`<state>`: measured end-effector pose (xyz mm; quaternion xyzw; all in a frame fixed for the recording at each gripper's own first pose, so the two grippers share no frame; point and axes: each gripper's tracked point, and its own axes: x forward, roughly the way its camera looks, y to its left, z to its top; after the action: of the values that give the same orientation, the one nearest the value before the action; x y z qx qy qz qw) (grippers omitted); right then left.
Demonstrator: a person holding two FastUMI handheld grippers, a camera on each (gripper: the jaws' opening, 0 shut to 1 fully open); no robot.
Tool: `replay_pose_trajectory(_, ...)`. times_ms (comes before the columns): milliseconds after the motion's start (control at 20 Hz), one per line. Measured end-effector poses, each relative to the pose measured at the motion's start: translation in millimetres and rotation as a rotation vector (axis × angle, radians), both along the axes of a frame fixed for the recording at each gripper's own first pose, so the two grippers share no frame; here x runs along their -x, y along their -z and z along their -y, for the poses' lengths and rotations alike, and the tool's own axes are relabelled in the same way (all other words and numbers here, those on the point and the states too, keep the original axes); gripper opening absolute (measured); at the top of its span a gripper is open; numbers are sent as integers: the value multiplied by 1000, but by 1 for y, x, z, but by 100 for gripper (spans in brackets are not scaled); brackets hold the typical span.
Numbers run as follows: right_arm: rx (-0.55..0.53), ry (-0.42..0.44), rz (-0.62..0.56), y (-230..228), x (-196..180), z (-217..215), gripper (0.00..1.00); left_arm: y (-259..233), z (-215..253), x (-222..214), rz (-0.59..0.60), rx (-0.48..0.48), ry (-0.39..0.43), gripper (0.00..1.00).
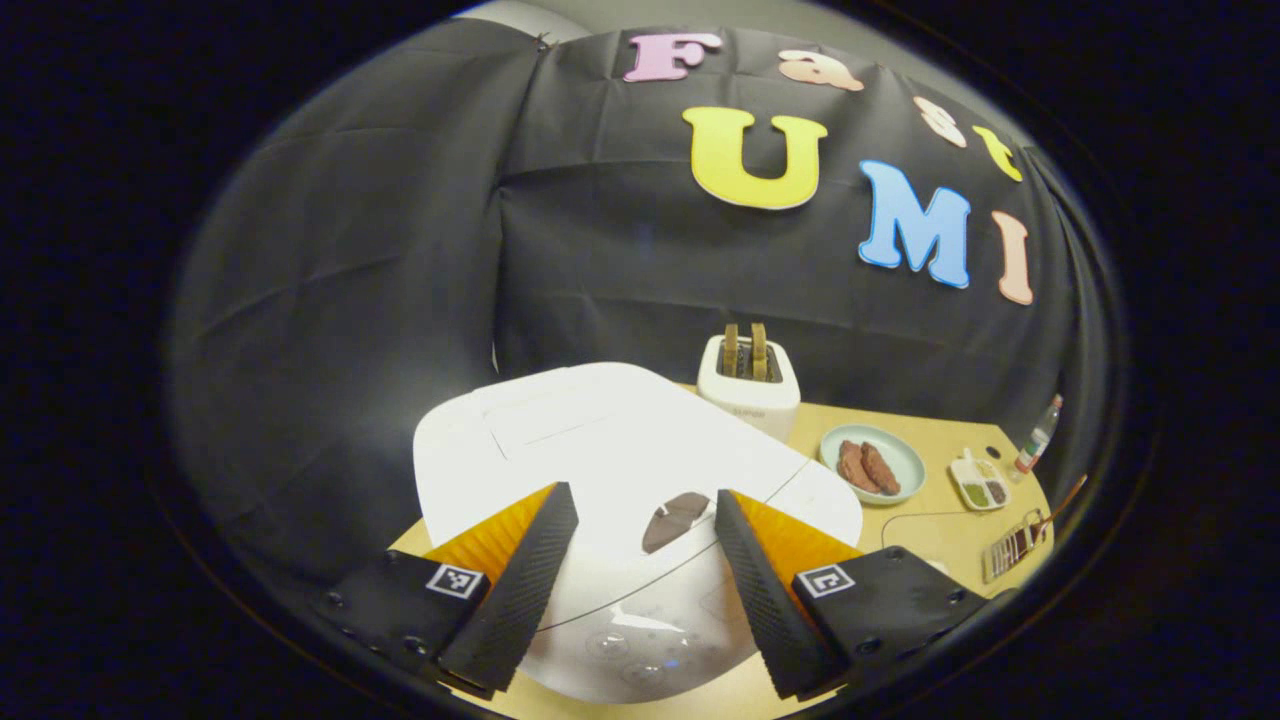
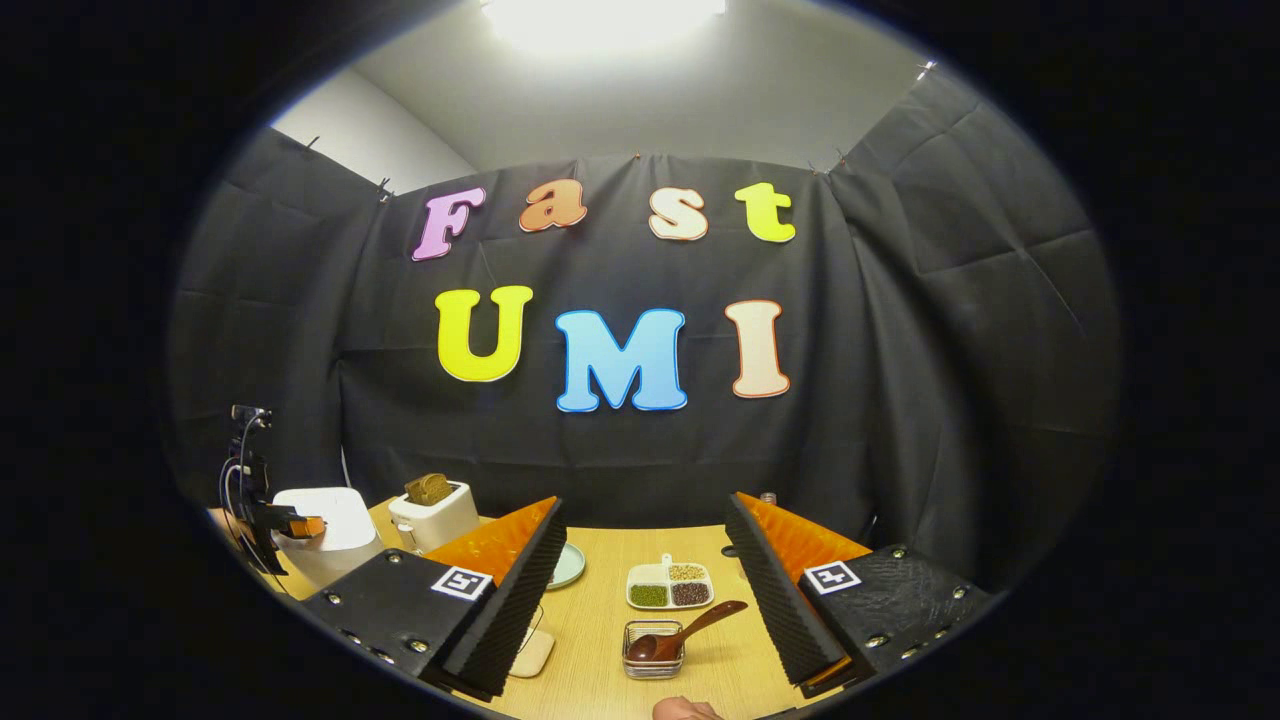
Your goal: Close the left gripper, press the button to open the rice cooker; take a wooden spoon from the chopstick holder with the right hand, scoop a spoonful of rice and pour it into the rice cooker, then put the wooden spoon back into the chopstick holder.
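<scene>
The white rice cooker (image 1: 600, 440) sits with its lid down right under my left gripper (image 1: 643, 492), which is open. The cooker's dark button (image 1: 675, 520) lies between the two fingers, a little beyond them. In the right gripper view the cooker (image 2: 325, 515) is at the far left, with the left gripper (image 2: 303, 524) over it. My right gripper (image 2: 645, 500) is open and holds nothing, hovering above the table. Below it the wooden spoon (image 2: 690, 630) rests with its bowl in the small clear chopstick holder (image 2: 652, 655), handle pointing up to the right. The holder (image 1: 1012, 545) also appears at the right of the left gripper view.
A white toaster (image 1: 748, 385) with bread stands behind the cooker. A pale plate (image 1: 872, 465) with brown food, a divided dish of grains (image 2: 670, 585) and a small bottle (image 1: 1038, 435) are on the wooden table (image 2: 600, 620). A hand (image 2: 685, 710) shows at the bottom edge.
</scene>
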<state>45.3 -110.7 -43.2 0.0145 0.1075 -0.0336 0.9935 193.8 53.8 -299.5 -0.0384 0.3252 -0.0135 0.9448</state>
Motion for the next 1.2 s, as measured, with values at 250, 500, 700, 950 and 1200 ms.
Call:
replay_pose_trajectory(250,0,-15,42,-20,-5,-6,97,-38,17,-5,88,-42,63,98)
replay_pose_trajectory(500,-25,-35,105,-43,-6,-20,98,-161,48,23,345,-42,150,95)
replay_pose_trajectory(700,-20,-48,166,-60,-4,-33,98,-220,56,63,442,27,122,98)
replay_pose_trajectory(950,-17,-48,227,-71,1,-43,98,-275,44,111,575,22,75,98)
replay_pose_trajectory(1200,-33,-69,204,-63,2,-52,98,-298,47,145,625,33,79,100)
